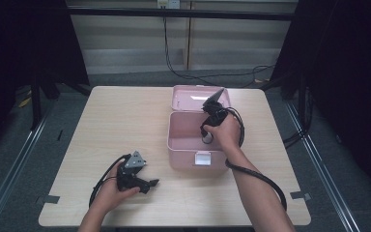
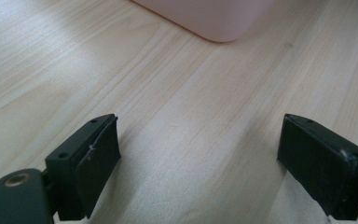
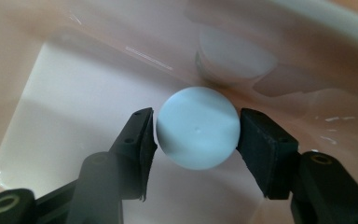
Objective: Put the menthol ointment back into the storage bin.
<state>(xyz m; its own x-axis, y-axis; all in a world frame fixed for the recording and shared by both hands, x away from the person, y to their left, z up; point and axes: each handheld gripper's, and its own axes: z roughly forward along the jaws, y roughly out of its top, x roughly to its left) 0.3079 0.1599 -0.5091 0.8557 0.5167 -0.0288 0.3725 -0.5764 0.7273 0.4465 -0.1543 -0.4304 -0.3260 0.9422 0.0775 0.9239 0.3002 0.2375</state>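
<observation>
A white ball (image 3: 198,133) lies low inside the open pink box (image 1: 174,145), near its right side. My right gripper (image 3: 196,135) reaches down into the box and has the ball (image 1: 207,138) between its jaws. The black pads (image 3: 261,149) stand right at the ball's two sides without visibly squeezing it. My left gripper (image 1: 152,183) rests low over the table (image 1: 116,121) in front of the box, pointing right. In the left gripper view its jaws stand wide apart with bare wood between them (image 2: 198,158), and a corner of the box (image 2: 214,18) shows ahead.
The box's lid (image 1: 183,96) stands open at the back, and a white latch (image 1: 203,158) sits on the front wall. A pale round shape (image 3: 235,58) shows on the box's inner wall behind the ball. Black cables trail from both grippers over the table.
</observation>
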